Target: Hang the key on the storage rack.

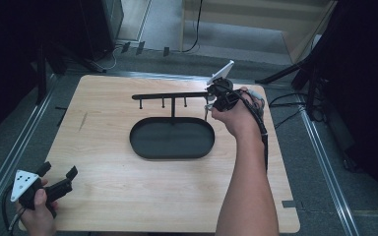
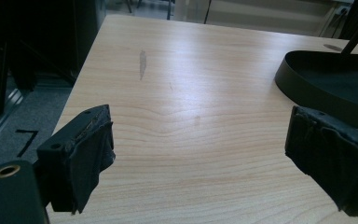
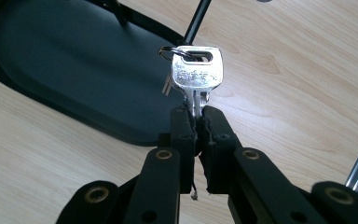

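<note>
A: Where do we have the key (image 3: 196,74)?

B: We hold it by its blade in the right gripper (image 3: 199,122), whose jaws are pressed together on it. Its head points away from us, and a ring (image 3: 168,50) runs through the slot in the head, with a second small key hanging behind it.

A: And where is that over the table (image 1: 128,196)?

B: From the high view, our right gripper (image 1: 207,105) sits at the right end of the black rack (image 1: 170,96), by its hooks, above the far right edge of the oval tray (image 1: 172,138).

A: What about our left gripper (image 1: 59,172)?

B: It rests near the table's near left corner, jaws spread wide with nothing between them, well apart from the tray (image 2: 307,88).
</note>
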A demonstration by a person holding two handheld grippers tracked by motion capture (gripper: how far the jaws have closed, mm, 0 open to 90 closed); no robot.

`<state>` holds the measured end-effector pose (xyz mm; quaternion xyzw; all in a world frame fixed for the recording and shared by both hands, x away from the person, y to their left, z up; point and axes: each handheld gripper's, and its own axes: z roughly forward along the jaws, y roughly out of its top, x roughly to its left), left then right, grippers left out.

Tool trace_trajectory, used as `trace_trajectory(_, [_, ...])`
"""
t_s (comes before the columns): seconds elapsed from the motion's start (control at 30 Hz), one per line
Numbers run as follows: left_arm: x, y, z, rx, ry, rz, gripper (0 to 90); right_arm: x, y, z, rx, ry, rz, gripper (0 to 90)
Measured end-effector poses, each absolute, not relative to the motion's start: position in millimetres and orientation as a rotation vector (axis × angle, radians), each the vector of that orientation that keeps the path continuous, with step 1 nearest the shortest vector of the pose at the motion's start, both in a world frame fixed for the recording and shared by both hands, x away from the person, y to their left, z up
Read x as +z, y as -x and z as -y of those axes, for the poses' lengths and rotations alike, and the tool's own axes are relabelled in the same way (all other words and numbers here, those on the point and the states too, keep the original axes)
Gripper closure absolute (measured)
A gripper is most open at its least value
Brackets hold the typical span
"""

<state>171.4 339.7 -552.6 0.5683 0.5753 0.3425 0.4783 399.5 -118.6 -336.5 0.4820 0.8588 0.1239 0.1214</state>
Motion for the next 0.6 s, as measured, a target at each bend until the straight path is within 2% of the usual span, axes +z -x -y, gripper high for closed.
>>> trace_trajectory(0.6, [-552.6,-171.2,-339.8,0.835,-1.384,-1.402,8.0,-329.4,-400.6,128.2,0.379,-1.418,-2.472,84.8])
